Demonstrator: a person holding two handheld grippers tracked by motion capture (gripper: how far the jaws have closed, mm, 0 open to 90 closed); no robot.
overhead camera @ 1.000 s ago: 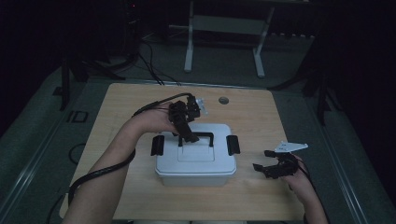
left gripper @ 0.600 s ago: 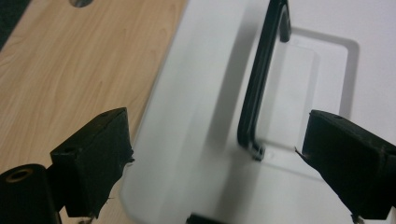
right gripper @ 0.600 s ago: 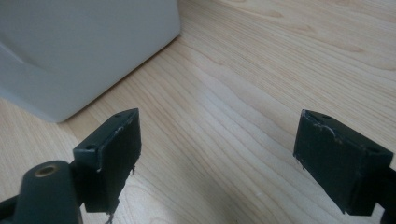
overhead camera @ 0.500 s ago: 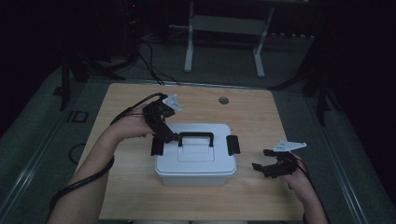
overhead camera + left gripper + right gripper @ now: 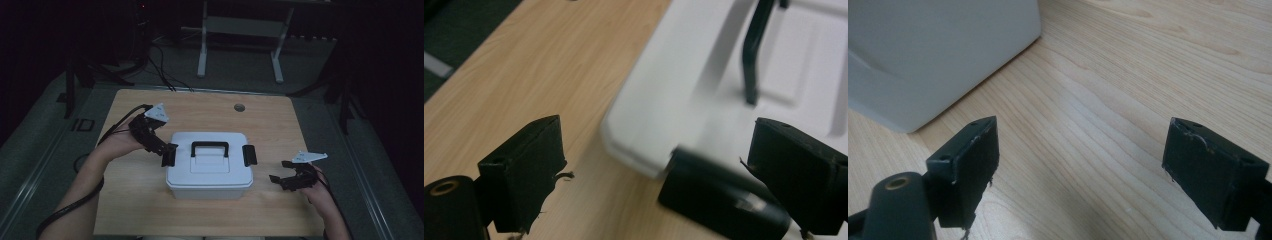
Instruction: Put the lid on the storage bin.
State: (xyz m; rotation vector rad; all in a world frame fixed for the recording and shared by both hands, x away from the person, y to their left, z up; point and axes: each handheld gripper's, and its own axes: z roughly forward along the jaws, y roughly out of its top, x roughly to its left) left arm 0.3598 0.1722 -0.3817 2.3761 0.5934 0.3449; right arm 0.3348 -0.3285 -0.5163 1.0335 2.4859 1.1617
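Left gripper (image 5: 159, 148): at the left of the high view, angled down toward the left end of the box, its tip just beside the black latch there. Its jaws have just been opening.
Left fingers (image 5: 526, 170): released, spread wide; in the left gripper view the left latch (image 5: 719, 200) lies low between them, blurred, and I cannot tell whether either finger touches it.
Box (image 5: 209, 170): white plastic with a lid, standing on the middle of the wooden surface (image 5: 280, 120), slightly toward the person.
Handle (image 5: 210, 148): black, on top of the lid, raised upright, untouched.
Right latch (image 5: 249, 155): black, on the right end of the box, apart from both grippers.
Right gripper (image 5: 284, 180): low over the surface, right of the box and clear of it, pointing toward the box.
Right fingers (image 5: 970, 165): released, wide apart, with bare wood between them; a corner of the box shows ahead at upper left.
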